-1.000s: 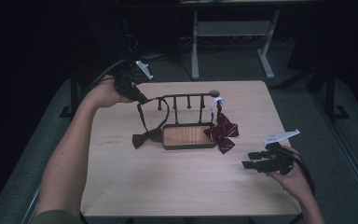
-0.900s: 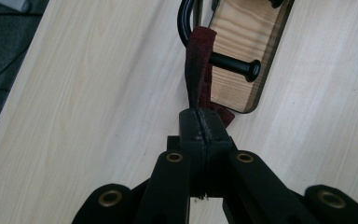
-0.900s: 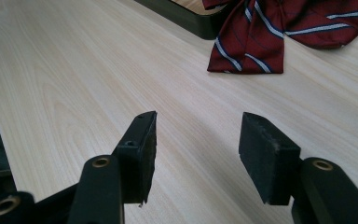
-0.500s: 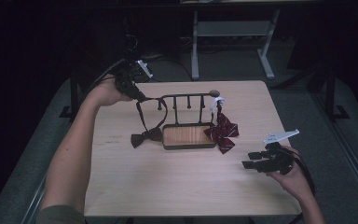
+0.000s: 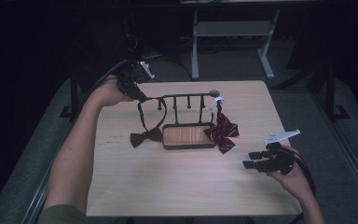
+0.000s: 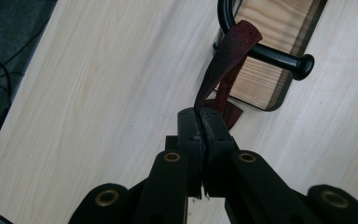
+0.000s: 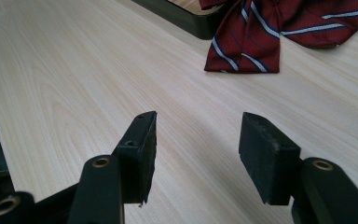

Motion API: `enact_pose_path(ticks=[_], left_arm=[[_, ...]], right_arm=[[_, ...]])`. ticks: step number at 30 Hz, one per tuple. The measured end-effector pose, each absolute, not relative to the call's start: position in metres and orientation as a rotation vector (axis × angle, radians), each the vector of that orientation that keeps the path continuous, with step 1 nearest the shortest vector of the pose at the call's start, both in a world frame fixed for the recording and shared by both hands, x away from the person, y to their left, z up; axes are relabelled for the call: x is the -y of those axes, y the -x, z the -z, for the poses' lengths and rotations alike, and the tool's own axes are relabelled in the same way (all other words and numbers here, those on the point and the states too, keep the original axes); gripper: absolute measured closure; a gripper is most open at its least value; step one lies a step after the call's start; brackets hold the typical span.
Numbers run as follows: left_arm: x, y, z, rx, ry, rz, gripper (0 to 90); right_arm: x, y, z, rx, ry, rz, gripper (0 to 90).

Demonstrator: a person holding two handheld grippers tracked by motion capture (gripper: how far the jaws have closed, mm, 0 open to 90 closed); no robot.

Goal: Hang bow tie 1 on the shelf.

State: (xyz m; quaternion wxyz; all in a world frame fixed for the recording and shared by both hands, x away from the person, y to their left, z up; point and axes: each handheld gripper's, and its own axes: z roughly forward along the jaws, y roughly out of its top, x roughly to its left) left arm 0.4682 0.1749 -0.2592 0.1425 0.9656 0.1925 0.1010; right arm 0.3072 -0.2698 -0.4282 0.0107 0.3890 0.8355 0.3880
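Note:
A black rack [image 5: 186,96] with pegs stands on a wooden tray [image 5: 189,145] at mid-table. A dark maroon bow tie [image 5: 145,136] lies left of the tray, and its strap [image 5: 141,112] loops up over the rack's left end peg [image 6: 284,58]. My left gripper [image 5: 141,97] is shut on that strap [image 6: 228,56], its pads [image 6: 199,116] pinching the end just beyond the peg. A red striped bow tie [image 5: 221,131] hangs from the rack's right end and rests on the table. My right gripper [image 5: 248,159] stands open and empty low over the table at the right, facing the striped tie [image 7: 261,32].
The light wooden table [image 5: 168,186] has open surface in front of the tray and to the left. A white desk frame [image 5: 233,32] stands on the floor beyond the far edge. Cables trail behind the left hand. The tray's dark rim [image 7: 186,18] lies ahead of the right gripper [image 7: 198,140].
The left gripper with the strap has shifted only slightly. The right gripper has stayed where it was.

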Motion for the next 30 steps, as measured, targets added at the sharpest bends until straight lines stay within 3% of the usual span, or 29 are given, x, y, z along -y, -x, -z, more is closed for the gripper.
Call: enact_pose_path(ticks=[5, 13, 30], left_arm=[[-0.174, -0.468, 0.261, -0.565, -2.791, -0.293, 88.6], [-0.172, -0.464, 0.263, -0.557, -2.810, -0.295, 77.8], [-0.174, -0.444, 0.265, -0.499, -2.811, -0.285, 70.3]], right_arm=[[0.270, -0.307, 0.428, -2.609, -1.208, -1.208, 46.2], [0.270, -0.307, 0.427, -2.602, -1.218, -1.208, 46.2], [0.274, -0.309, 0.429, -2.593, -1.259, -1.180, 42.9]])
